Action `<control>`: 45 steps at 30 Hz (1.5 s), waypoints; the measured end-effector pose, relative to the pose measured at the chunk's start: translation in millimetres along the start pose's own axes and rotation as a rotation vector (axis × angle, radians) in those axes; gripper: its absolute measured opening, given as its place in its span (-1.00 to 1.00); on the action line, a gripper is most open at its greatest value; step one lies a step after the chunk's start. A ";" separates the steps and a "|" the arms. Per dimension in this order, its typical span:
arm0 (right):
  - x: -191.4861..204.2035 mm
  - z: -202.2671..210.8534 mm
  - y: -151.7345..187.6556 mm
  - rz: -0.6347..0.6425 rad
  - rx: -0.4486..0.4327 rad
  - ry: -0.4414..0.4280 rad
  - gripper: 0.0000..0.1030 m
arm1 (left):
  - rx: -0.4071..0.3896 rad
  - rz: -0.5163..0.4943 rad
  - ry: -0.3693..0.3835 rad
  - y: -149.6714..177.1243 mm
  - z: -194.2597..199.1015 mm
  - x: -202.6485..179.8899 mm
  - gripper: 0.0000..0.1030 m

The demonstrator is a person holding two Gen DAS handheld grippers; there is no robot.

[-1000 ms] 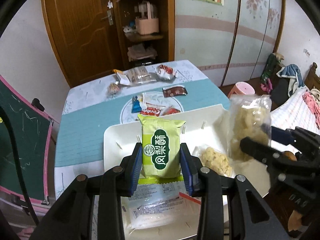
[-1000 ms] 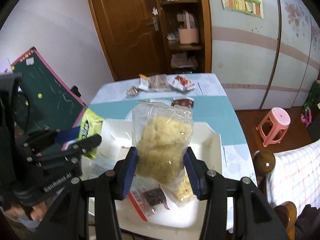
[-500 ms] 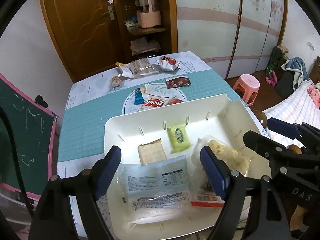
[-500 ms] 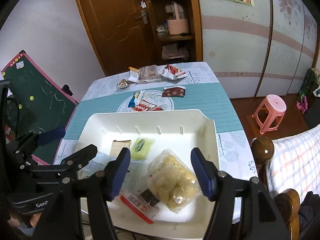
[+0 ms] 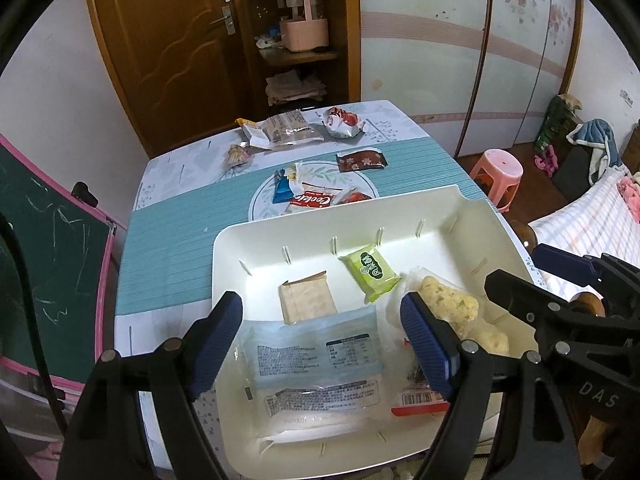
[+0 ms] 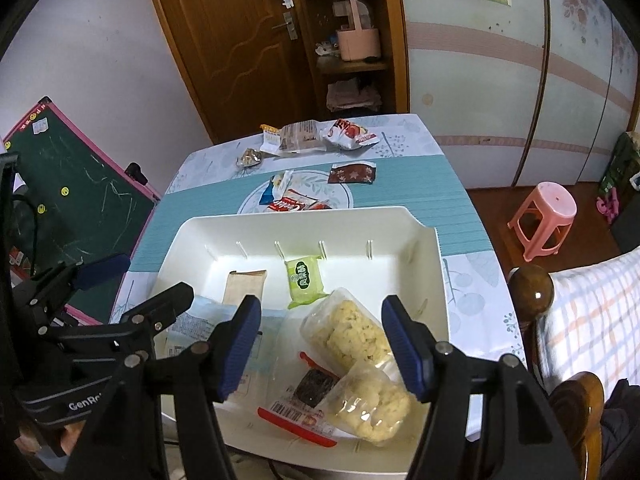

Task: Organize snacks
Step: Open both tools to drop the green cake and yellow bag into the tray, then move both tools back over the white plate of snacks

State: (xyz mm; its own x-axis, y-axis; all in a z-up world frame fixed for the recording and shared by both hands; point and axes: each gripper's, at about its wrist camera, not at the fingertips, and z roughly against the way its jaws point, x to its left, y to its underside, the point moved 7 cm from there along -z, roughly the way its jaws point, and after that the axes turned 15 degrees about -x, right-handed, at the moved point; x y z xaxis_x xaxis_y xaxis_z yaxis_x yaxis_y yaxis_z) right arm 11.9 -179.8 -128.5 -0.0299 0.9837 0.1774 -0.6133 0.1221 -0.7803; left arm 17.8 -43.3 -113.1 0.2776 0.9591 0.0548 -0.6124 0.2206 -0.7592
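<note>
left wrist view: the left gripper (image 5: pixel 322 334) hangs over the near end of a white tray (image 5: pixel 472 216), fingers spread wide with nothing between them. inside the tray lie a green snack packet (image 5: pixel 372 270) toward the far wall, a tan cracker pack (image 5: pixel 306 300) just left of it, a large pale blue-and-clear packet (image 5: pixel 316 364) flat at the near end, and a clear bag of puffed rice cakes (image 5: pixel 452 306) on the right, partly behind the right finger. beyond the tray, loose snacks sit on the teal table mat (image 5: pixel 176 240): a red-and-white wrapper (image 5: pixel 312 200) touching the tray's far rim, a dark brown packet (image 5: pixel 362 159), and more wrappers at the far edge.

right wrist view: the right gripper (image 6: pixel 322 346) is also wide open and empty, over the tray's (image 6: pixel 434 264) near right part. the rice cake bag (image 6: pixel 346 330) lies between its fingers, a second one (image 6: pixel 370 402) overlapping a red-edged packet (image 6: pixel 298 418). the green packet (image 6: pixel 304 278) and cracker pack (image 6: pixel 244 286) rest farther in.
</note>
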 end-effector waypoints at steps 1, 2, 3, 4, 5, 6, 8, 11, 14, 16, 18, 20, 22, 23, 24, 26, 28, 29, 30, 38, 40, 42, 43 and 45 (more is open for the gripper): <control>0.2 -0.5 0.5 -0.001 0.003 -0.001 0.23 | 0.002 0.001 0.001 0.5 -0.5 0.4 0.56; 0.8 -1.2 1.1 -0.002 0.006 -0.001 0.23 | 0.004 0.004 0.002 0.8 -0.9 0.6 0.56; 0.9 -1.8 1.8 -0.004 0.009 -0.001 0.23 | 0.005 0.006 0.002 1.4 -1.1 1.1 0.56; 0.8 -2.3 2.3 -0.004 0.012 -0.001 0.23 | 0.008 0.008 0.003 1.8 -1.6 1.3 0.56; 0.8 -3.0 2.7 -0.004 0.015 -0.001 0.23 | 0.010 0.009 0.002 2.1 -2.2 1.4 0.56; 0.9 -3.5 3.2 -0.005 0.017 -0.001 0.23 | 0.011 0.011 0.003 2.6 -2.4 1.7 0.56; 1.4 -5.4 3.7 -0.006 0.023 -0.003 0.23 | 0.016 0.014 0.003 3.4 -3.9 2.7 0.56; 1.6 -9.3 5.8 -0.009 0.037 -0.004 0.23 | 0.027 0.022 0.004 5.6 -6.9 3.8 0.56; 1.9 -13.4 8.4 -0.011 0.053 -0.005 0.23 | 0.038 0.031 0.006 7.7 -10.2 5.2 0.56; 2.4 -16.8 10.0 -0.012 0.063 -0.006 0.23 | 0.045 0.037 0.007 9.4 -12.9 6.8 0.56; 2.9 -19.0 11.1 -0.013 0.071 -0.006 0.23 | 0.051 0.043 0.008 10.4 -15.6 7.9 0.56; 2.5 -22.1 12.3 -0.014 0.082 -0.007 0.23 | 0.055 0.048 0.010 10.7 -18.4 8.8 0.56; 2.2 -26.0 12.4 -0.014 0.091 -0.008 0.23 | 0.058 0.052 0.012 9.3 -21.6 10.1 0.56; 2.1 -28.0 12.2 -0.011 0.094 -0.008 0.23 | 0.056 0.053 0.010 7.4 -22.5 11.0 0.56; 1.5 -29.7 11.4 -0.008 0.095 -0.007 0.23 | 0.051 0.053 0.006 4.8 -23.6 12.3 0.56; -0.7 -33.4 6.9 0.000 0.090 0.000 0.23 | 0.034 0.052 -0.006 -2.9 -25.1 16.0 0.56; -3.2 -37.4 0.1 0.005 0.081 0.010 0.23 | 0.010 0.047 -0.017 -13.4 -26.5 20.5 0.56; -4.5 -40.4 -5.0 0.005 0.080 0.009 0.23 | -0.001 0.042 -0.026 -19.3 -27.8 23.4 0.56; -5.5 -43.3 -9.9 0.003 0.081 0.005 0.23 | -0.011 0.036 -0.034 -25.3 -29.4 26.4 0.56; -19.4 -69.7 -77.7 0.008 0.060 -0.002 0.23 | -0.045 0.014 -0.054 -95.0 -56.5 54.7 0.57; -22.8 -75.2 -100.8 0.014 0.046 0.002 0.23 | -0.047 0.012 -0.053 -115.5 -64.8 59.9 0.57; -25.6 -81.2 -126.8 0.030 0.021 0.011 0.23 | -0.056 0.005 -0.054 -136.8 -73.2 63.5 0.57; -27.1 -85.0 -140.0 0.038 0.015 0.019 0.23 | -0.064 -0.001 -0.060 -149.8 -78.4 65.0 0.57; -29.6 -94.0 -166.2 0.044 0.002 0.028 0.23 | -0.075 -0.008 -0.074 -174.6 -90.2 68.5 0.57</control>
State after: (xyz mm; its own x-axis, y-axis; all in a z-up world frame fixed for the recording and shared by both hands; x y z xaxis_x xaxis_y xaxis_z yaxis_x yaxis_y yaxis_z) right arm 188.9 -216.8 -60.4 -0.0351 0.9914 0.1261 -0.6135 0.0782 -0.7858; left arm 210.4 -32.1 -35.3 0.2250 0.9685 0.1065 -0.5525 0.2169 -0.8048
